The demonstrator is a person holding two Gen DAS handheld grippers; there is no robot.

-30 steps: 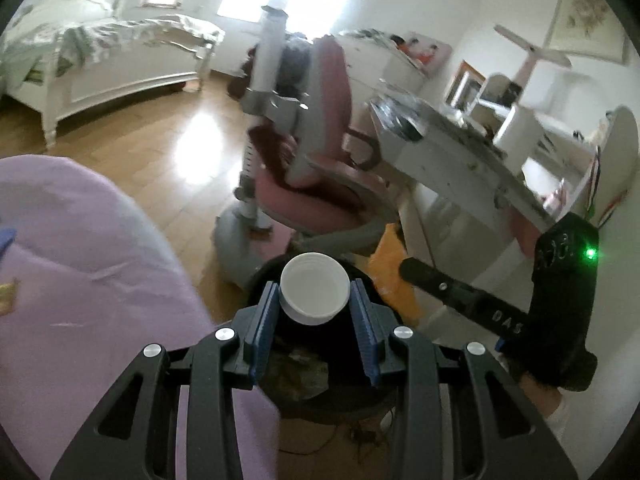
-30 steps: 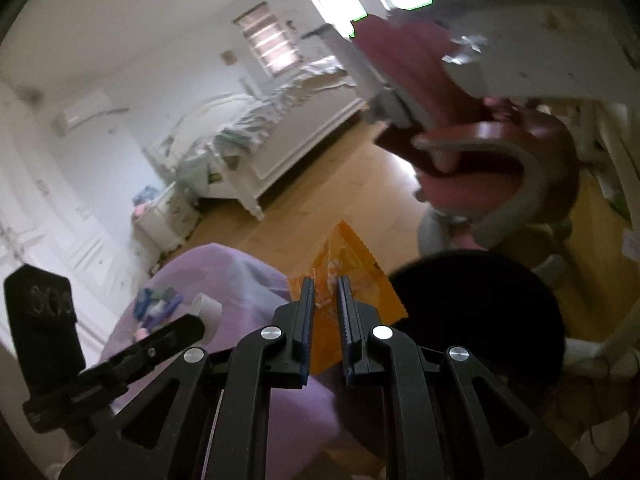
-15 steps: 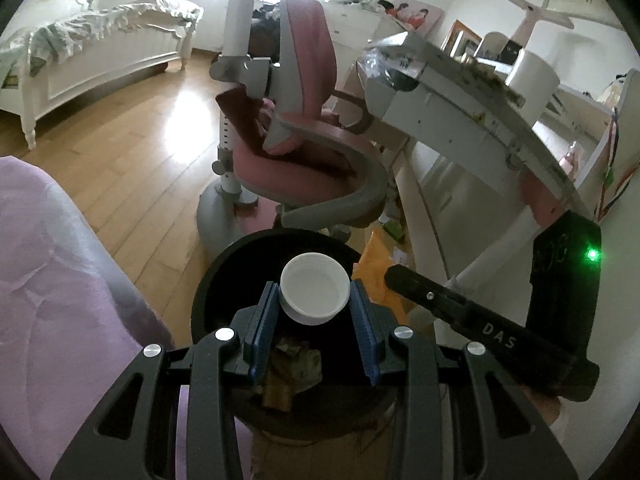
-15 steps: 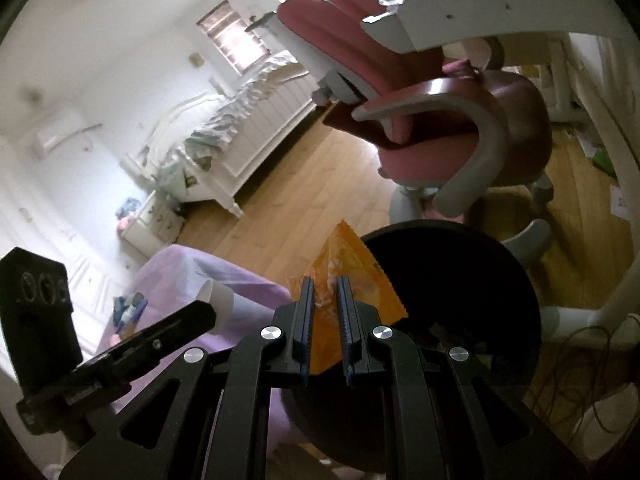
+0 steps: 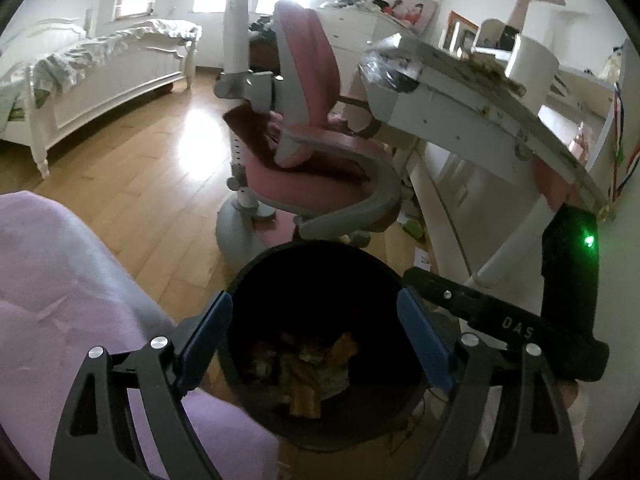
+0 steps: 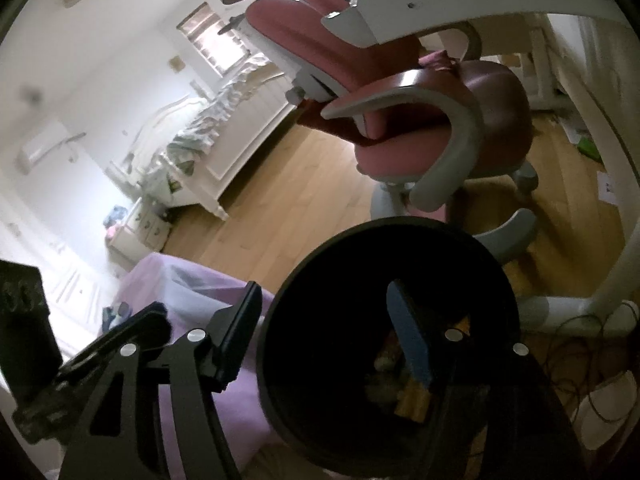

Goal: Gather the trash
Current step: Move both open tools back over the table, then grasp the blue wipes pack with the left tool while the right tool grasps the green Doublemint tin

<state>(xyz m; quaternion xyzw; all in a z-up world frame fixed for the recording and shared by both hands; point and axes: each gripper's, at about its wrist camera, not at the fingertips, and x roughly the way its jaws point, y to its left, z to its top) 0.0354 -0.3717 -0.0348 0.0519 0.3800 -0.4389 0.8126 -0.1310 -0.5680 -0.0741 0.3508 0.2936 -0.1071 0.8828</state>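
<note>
Both grippers now hang with their jaws spread wide and nothing between them, where half a second ago the left gripper [image 5: 314, 334] clamped a white cup and the right gripper [image 6: 324, 332] pinched an orange wrapper. Neither the cup nor the whole wrapper can be picked out any more; the black trash bin [image 5: 256, 276] sits directly under both tools, and its dark interior holds a jumble of scraps [image 5: 304, 364], brownish and orange among them. In the right wrist view the bin [image 6: 496, 276] fills the lower middle, with one blue-padded finger [image 6: 412, 344] over its mouth and the other outside the rim, over purple cloth. In the left wrist view the right gripper's body [image 5: 568, 280] shows at the right edge with a green light lit.

A purple cover [image 5: 60, 280] lies on the surface just beside the bin, its edge touching or overlapping the rim on the left. Behind the bin stands a pink and grey desk chair [image 5: 304, 128] on a wooden floor [image 5: 132, 184] that catches bright window glare. A white desk [image 5: 472, 112] reaches in from the right with clutter on top. A white bed [image 5: 100, 76] with rumpled bedding stands against the far wall beneath the windows
</note>
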